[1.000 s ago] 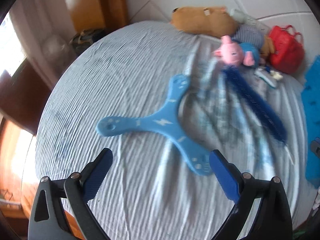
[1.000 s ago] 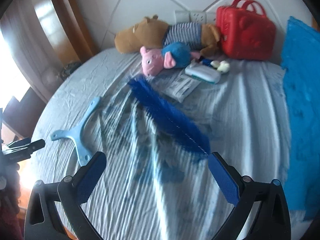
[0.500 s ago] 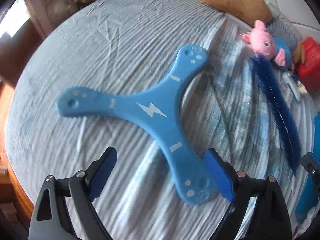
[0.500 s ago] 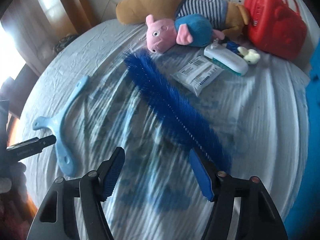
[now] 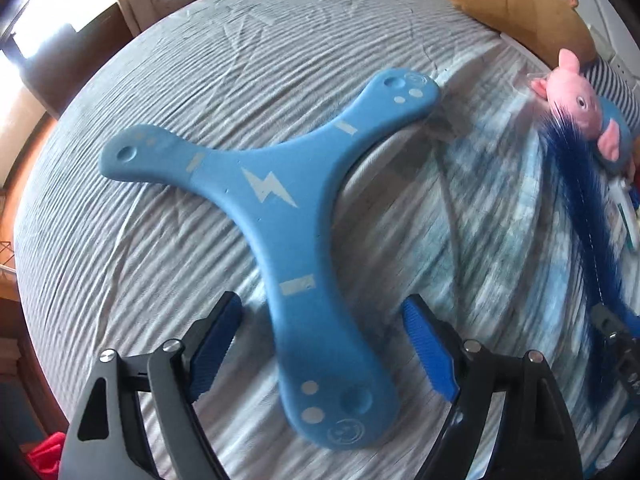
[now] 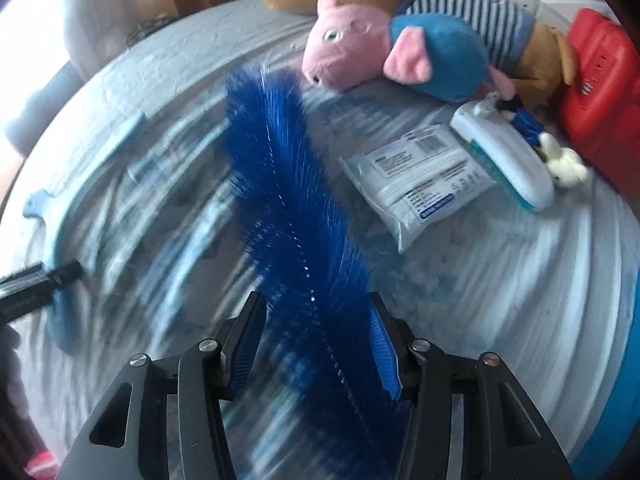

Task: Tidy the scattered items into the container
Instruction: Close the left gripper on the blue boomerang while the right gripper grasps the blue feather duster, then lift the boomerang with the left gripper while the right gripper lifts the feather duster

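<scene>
A light blue three-armed boomerang [image 5: 288, 200] with a white lightning mark lies flat on the striped bed sheet. My left gripper [image 5: 324, 336] is open, its fingers either side of the boomerang's near arm, not touching it. A long dark blue bristle brush [image 6: 288, 208] lies on the sheet; it also shows in the left wrist view [image 5: 580, 200]. My right gripper [image 6: 316, 344] has its jaws close around the brush's near end, with the bristles between the pads; firm contact is unclear. The boomerang shows at the left of the right wrist view [image 6: 60, 240].
A pink pig plush [image 6: 380, 48] and a brown striped plush [image 6: 480, 12] lie at the bed's far side. A red case [image 6: 600, 92], a white wipes pack [image 6: 420, 176] and a white-teal device [image 6: 508, 160] sit nearby. A blue surface [image 6: 628, 380] borders the right.
Both grippers moved forward and down. The left now straddles the boomerang's near arm. The right gripper narrowed around the brush's near end.
</scene>
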Available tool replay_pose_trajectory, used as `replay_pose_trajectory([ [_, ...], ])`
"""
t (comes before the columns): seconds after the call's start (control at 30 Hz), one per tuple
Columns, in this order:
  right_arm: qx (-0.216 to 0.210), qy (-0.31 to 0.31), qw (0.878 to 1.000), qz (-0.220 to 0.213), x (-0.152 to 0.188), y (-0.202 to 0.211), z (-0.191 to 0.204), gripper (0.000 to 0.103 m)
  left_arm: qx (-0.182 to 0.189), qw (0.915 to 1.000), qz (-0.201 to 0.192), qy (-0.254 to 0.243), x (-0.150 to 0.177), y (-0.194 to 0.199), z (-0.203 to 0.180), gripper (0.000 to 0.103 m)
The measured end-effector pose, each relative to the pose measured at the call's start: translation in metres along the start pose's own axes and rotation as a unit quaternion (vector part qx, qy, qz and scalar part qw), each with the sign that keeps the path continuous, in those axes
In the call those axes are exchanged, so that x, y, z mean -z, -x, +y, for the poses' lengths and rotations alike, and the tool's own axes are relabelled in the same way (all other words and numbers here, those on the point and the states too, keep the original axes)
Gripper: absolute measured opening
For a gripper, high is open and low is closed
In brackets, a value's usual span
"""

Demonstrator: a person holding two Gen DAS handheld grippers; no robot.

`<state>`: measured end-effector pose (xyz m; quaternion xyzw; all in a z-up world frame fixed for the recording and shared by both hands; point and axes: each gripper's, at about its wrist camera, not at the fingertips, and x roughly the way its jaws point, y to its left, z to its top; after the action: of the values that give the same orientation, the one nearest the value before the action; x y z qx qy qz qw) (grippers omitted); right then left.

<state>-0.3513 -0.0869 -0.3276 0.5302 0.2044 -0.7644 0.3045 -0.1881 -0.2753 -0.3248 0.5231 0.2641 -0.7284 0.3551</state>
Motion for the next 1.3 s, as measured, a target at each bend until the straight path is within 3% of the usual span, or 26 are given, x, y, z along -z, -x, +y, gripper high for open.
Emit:
replay_pose_trajectory([
  [0.1,-0.001,0.015,1.0,-0.009,-0.002,-0.006,0.001,0.052,0.005,0.9999,-0.011,-0.009,0.003,0.005,-0.005,0.072],
  [0.17,-0.006,0.015,1.0,-0.014,-0.004,-0.004,0.001,0.055,0.009,0.9997,-0.015,-0.016,0.005,0.01,-0.01,0.049],
  [0.33,-0.014,0.019,0.999,-0.023,-0.003,0.0,0.004,0.066,0.017,0.9994,-0.015,-0.025,0.009,0.015,-0.011,0.047],
  [0.5,0.0,0.027,0.999,-0.02,-0.001,0.002,0.007,0.064,0.02,0.9993,-0.012,-0.029,0.007,0.016,-0.008,0.047],
  [0.67,0.002,0.024,1.0,-0.021,-0.001,0.007,0.006,0.059,0.019,0.9992,-0.012,-0.034,0.004,0.011,-0.001,0.047],
  [0.7,0.003,0.023,0.999,-0.021,-0.001,0.008,0.006,0.053,0.02,0.999,-0.012,-0.037,0.003,0.01,-0.001,0.047],
  [0.73,0.003,0.023,0.999,-0.022,-0.001,0.009,0.005,0.039,0.022,0.9989,-0.012,-0.04,0.001,0.008,-0.002,0.047],
  [0.8,0.005,0.02,1.0,-0.022,0.001,0.008,0.002,0.026,0.025,0.9988,-0.009,-0.042,-0.001,0.008,0.001,0.044],
  [0.97,0.003,0.018,1.0,-0.02,0.01,0.023,0.001,0.023,0.018,0.9966,-0.039,-0.071,0.0,0.034,0.011,0.035],
  [1.3,-0.017,0.002,0.998,-0.069,0.034,0.092,0.022,0.023,0.072,0.9891,-0.076,-0.104,0.009,0.094,0.034,0.032],
])
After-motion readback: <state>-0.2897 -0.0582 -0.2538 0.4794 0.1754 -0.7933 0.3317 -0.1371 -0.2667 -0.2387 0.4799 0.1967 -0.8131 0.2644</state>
